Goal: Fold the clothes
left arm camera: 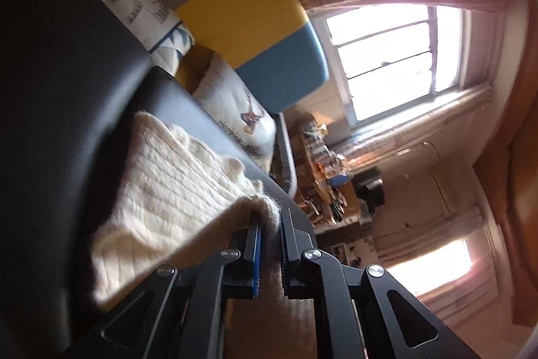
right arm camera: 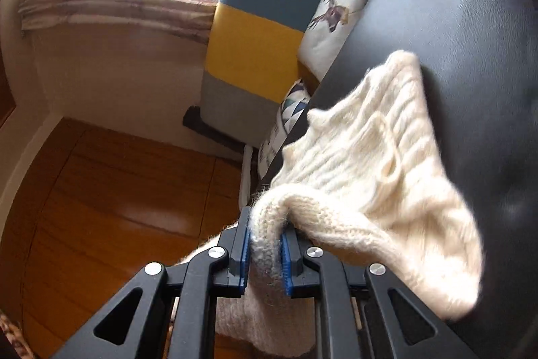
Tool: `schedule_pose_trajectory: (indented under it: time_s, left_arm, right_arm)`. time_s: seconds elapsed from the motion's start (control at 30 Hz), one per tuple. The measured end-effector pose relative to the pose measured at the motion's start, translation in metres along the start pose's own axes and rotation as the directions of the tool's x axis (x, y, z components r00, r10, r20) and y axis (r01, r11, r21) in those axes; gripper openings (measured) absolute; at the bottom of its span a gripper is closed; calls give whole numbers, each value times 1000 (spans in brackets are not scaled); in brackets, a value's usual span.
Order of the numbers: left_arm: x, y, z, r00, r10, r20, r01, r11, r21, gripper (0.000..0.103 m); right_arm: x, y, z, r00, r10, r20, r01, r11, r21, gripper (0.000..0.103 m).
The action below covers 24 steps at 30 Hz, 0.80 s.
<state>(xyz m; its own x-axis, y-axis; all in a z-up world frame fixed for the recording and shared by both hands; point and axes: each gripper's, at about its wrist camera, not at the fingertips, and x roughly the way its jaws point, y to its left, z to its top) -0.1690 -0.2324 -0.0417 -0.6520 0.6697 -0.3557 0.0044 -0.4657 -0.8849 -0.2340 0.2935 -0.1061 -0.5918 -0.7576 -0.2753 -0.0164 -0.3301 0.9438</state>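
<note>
A cream cable-knit sweater [left arm camera: 168, 190] lies on a black padded surface [left arm camera: 50, 90]. In the left wrist view my left gripper [left arm camera: 270, 224] is shut on a bunched edge of the knit at the surface's rim. The same sweater [right arm camera: 386, 164] shows in the right wrist view, spread over the black surface [right arm camera: 470, 22]. My right gripper [right arm camera: 265, 227] is shut on a thick fold of it, and more knit hangs down below the fingers. Both views are tilted sideways.
A couch back with grey, yellow and blue panels [left arm camera: 242, 19] stands beyond the black surface, with printed cushions [left arm camera: 235, 110] against it. A bright window [left arm camera: 393, 63] and curtains, a cluttered shelf [left arm camera: 322, 177] and a wooden floor [right arm camera: 101, 190] are around.
</note>
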Motion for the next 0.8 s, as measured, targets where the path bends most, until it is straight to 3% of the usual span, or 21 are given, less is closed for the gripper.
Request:
schedule_pose_trajectory:
  time_s: [0.1, 0.17, 0.3, 0.4, 0.57, 0.63, 0.8]
  left_arm:
    - [42, 33, 23, 993, 102, -56, -106, 990, -91, 9]
    - [60, 58, 25, 983, 163, -89, -176, 972, -156, 9]
    - [63, 90, 24, 995, 64, -80, -84, 955, -283, 10]
    - [62, 89, 22, 994, 70, -87, -90, 962, -257, 11]
    - [62, 88, 11, 990, 93, -110, -117, 966, -231, 12]
    - [54, 87, -1, 987, 110, -121, -133, 969, -207, 12]
    - [20, 88, -37, 980, 130, -152, -156, 972, -178, 12]
  right_arm:
    - [10, -32, 25, 992, -129, 8, 128, 988, 83, 17]
    - [21, -47, 30, 990, -139, -17, 140, 985, 102, 15]
    - [24, -56, 36, 997, -78, -14, 80, 987, 140, 21]
    - [21, -56, 39, 998, -55, -31, 58, 989, 138, 25]
    - [12, -63, 37, 997, -46, -59, 52, 992, 114, 22]
    - [4, -62, 27, 993, -72, -90, 79, 994, 79, 15]
    - [-31, -64, -16, 986, -76, -150, 88, 993, 77, 13]
